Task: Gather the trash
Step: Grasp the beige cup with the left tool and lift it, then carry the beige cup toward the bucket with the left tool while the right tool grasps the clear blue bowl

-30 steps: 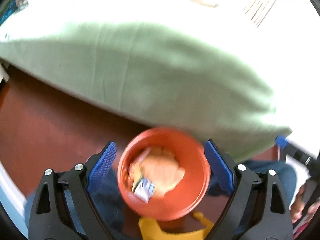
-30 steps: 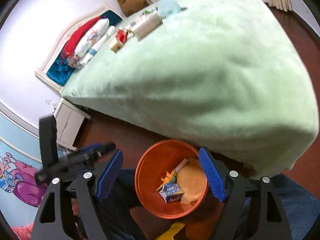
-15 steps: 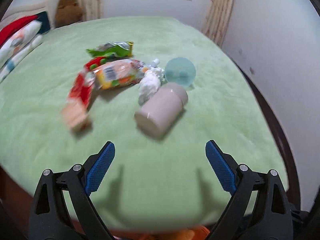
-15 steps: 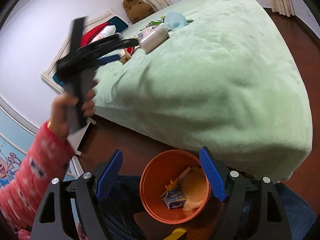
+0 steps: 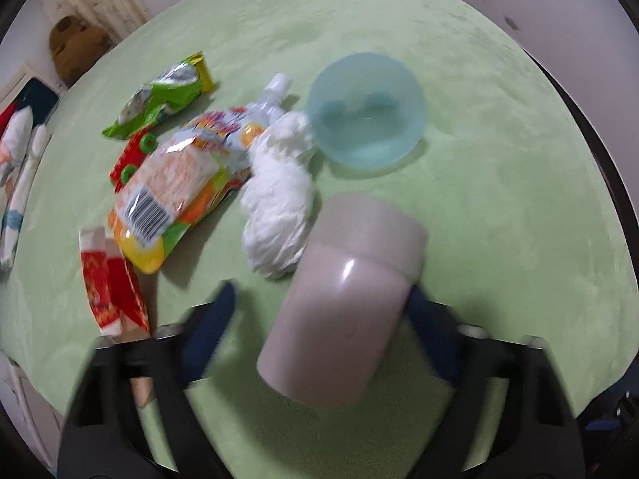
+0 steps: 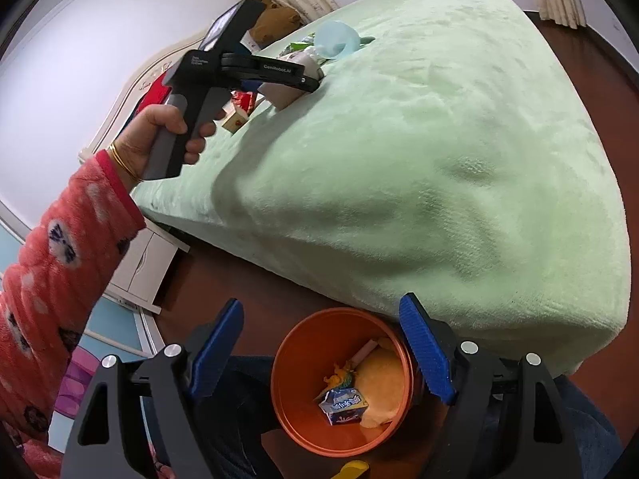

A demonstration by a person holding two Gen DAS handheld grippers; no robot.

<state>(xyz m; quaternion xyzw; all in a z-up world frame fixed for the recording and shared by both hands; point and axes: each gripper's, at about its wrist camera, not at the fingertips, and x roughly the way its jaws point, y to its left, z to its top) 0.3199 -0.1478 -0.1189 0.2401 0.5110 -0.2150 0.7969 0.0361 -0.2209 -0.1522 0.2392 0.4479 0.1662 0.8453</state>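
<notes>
My left gripper [image 5: 319, 311] is down over the pale cup [image 5: 343, 311], which lies on its side on the green bed [image 5: 499, 183], near edge of the litter pile. My left fingers [image 5: 211, 319] have just been closing with the cup's body between them; the right-hand pad looks to be at its wall, the left-hand one still shows a strip of blanket beside it, so I judge I am not yet pressing on it.

It looks like thin, smooth plastic with a glossy sheen: light, probably hollow, and likely to slide or roll on the plush cover if I nudge it from one side only. I would take it across the middle of the barrel, below the wider lid band, and squeeze gently, since a thin wall may buckle.

Just beyond it lies the crumpled white tissue [image 5: 279, 199], soft and weightless, touching the cup. To its left is the printed snack pouch [image 5: 175, 195], slick foil, then a green wrapper [image 5: 159, 95] and a small red carton [image 5: 112, 283]. The blue bowl [image 5: 367, 111] sits farther back.

My right gripper [image 6: 323, 355] hangs with its fingers spread and empty over the orange bin [image 6: 295, 407] on the floor, below the bed's edge.
</notes>
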